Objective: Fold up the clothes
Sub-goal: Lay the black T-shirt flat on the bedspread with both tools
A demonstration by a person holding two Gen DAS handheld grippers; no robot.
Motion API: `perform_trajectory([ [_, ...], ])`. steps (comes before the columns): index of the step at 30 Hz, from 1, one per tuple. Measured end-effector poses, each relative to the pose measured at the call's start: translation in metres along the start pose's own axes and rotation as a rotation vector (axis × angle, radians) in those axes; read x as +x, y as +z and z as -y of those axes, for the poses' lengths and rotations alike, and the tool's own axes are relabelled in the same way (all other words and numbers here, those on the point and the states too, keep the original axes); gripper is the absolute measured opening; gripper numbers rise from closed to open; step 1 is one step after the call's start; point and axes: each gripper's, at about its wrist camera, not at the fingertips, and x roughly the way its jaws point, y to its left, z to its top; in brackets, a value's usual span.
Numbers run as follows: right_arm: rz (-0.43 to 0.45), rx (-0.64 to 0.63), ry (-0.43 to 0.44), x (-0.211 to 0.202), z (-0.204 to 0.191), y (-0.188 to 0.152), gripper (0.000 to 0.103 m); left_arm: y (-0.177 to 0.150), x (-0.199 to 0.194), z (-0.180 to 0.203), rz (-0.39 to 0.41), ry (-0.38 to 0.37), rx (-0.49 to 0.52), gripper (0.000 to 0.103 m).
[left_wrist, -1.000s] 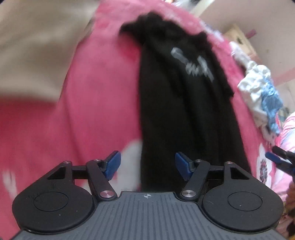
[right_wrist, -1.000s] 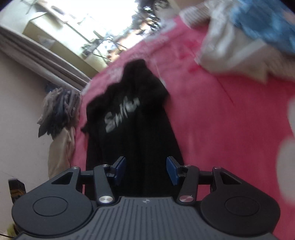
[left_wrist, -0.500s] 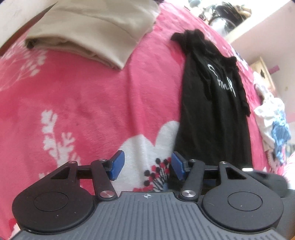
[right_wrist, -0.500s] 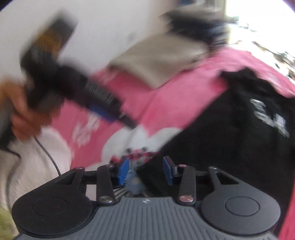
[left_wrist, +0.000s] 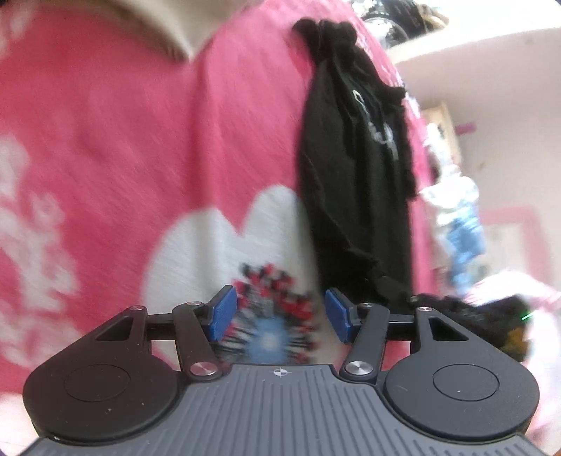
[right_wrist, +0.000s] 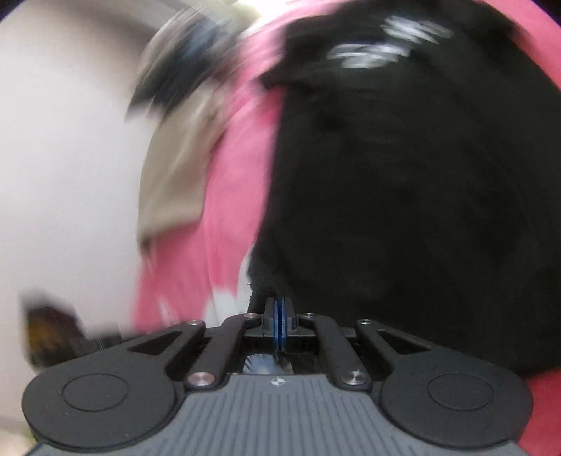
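Right gripper (right_wrist: 279, 317): blue pads pressed together at the near corner of the black shirt (right_wrist: 403, 182). Whether any fabric is caught between the pads cannot be told through the blur. The shirt fills the right half of the right wrist view, white lettering at its far end.

Left gripper (left_wrist: 277, 317): jaws apart, nothing between them. It hangs over the white heart and flower print of the pink blanket (left_wrist: 140, 140), just left of the shirt's near hem.

In the left wrist view the black shirt (left_wrist: 357, 175) lies lengthwise on the blanket, narrow and running away from the camera. A beige garment (left_wrist: 182, 21) lies at the blanket's far edge. A white and blue heap of clothes (left_wrist: 459, 210) lies beyond the shirt, to the right.
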Motion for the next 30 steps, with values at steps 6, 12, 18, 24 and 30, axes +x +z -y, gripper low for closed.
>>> perform_trajectory([
  [6, 0.064, 0.340, 0.206, -0.016, 0.057, -0.013, 0.003, 0.006, 0.026, -0.005, -0.029, -0.123, -0.159, 0.056],
  [12, 0.054, 0.415, 0.331, -0.019, 0.075, -0.025, 0.003, 0.017, 0.057, 0.004, -0.062, -0.190, -0.213, 0.056],
  [18, 0.079, 0.370, 0.392, -0.029, 0.074, -0.024, 0.003, 0.022, 0.077, 0.012, -0.072, -0.259, -0.247, 0.058],
  [24, 0.014, 0.106, 0.311, -0.034, 0.039, -0.019, 0.003, 0.022, 0.083, 0.018, -0.080, -0.271, -0.218, 0.046],
  [30, -0.062, -0.145, 0.187, -0.047, 0.001, -0.017, 0.013, 0.020, 0.079, 0.016, -0.036, -0.226, -0.160, 0.009],
])
